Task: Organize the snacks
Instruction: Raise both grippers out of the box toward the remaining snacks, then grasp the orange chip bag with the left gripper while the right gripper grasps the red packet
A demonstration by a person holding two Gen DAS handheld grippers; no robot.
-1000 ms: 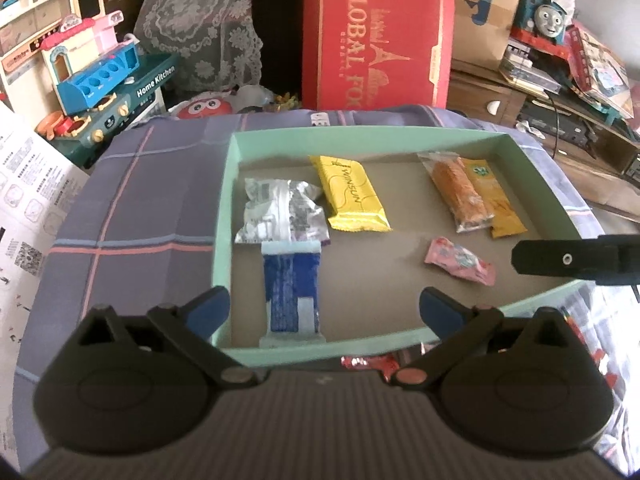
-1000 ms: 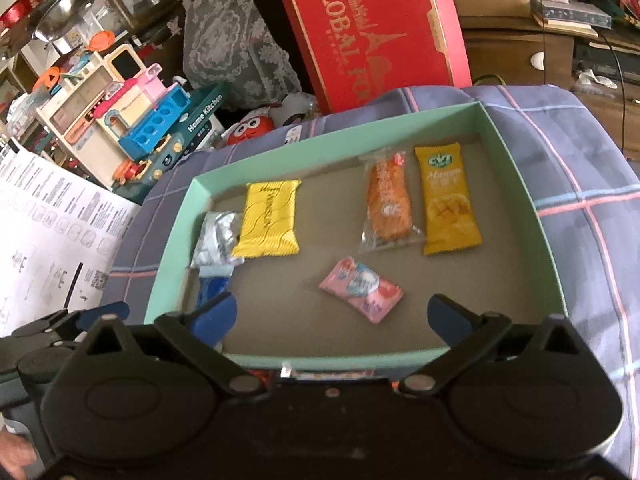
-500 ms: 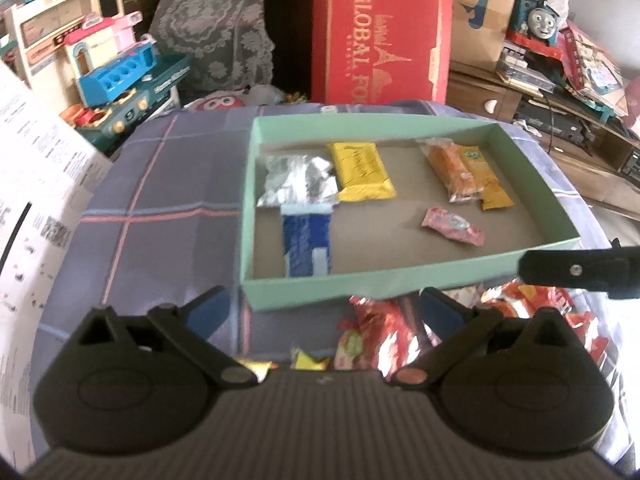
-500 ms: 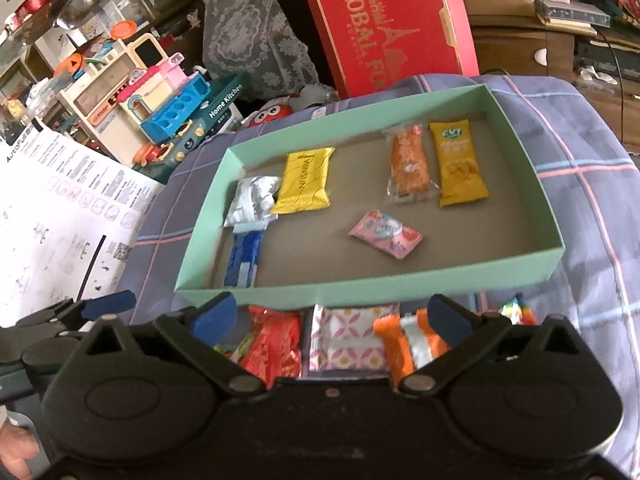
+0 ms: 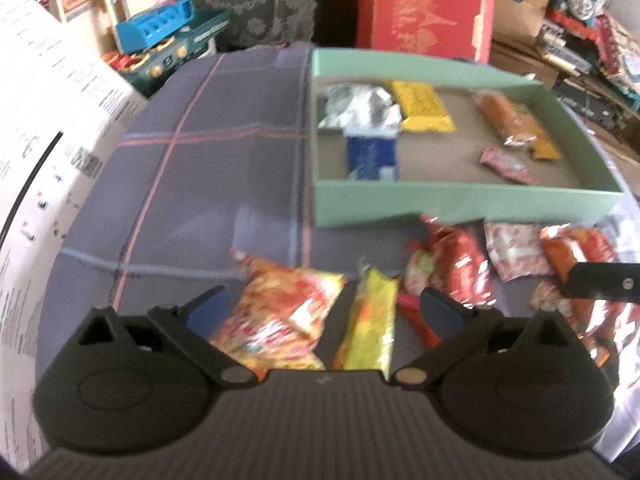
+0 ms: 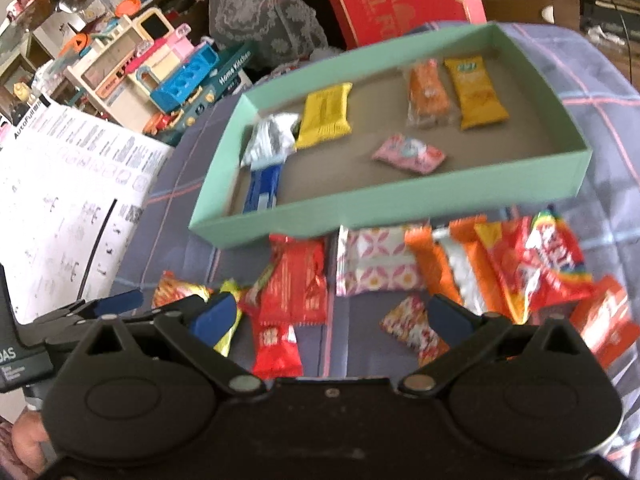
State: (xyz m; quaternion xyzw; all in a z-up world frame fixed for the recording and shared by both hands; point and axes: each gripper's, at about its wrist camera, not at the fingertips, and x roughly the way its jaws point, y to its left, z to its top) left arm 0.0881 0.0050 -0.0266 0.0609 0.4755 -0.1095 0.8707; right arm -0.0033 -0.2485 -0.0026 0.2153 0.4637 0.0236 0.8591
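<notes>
The green tray (image 6: 400,210) lies on a plaid cloth (image 5: 208,176), at about 1 o'clock in the left wrist view and at 12 o'clock in the right. Inside it lie six snacks: a silver packet (image 6: 270,140) overlapping the top of a blue one (image 6: 262,188) toward the tray's 9 o'clock end, a yellow bar (image 6: 326,116) just beside them, an orange packet (image 6: 426,94) touching a mustard-yellow bar (image 6: 476,94) toward 2 o'clock, and a pink candy (image 6: 408,154) near the front wall.

Loose snacks are heaped on the cloth in front of the tray (blurred, so brands are mostly unreadable): a red wrapper (image 6: 298,280), a pink-patterned packet (image 6: 376,266), orange packets (image 6: 448,268) and a red rainbow bag (image 6: 556,256).

The left gripper (image 5: 324,308) hangs wide open above an orange-yellow bag (image 5: 280,316) and a yellow stick (image 5: 370,324). The right gripper (image 6: 330,314) is also spread wide, empty, over the heap.

A red box (image 5: 424,4) stands behind the tray at 12 o'clock.
</notes>
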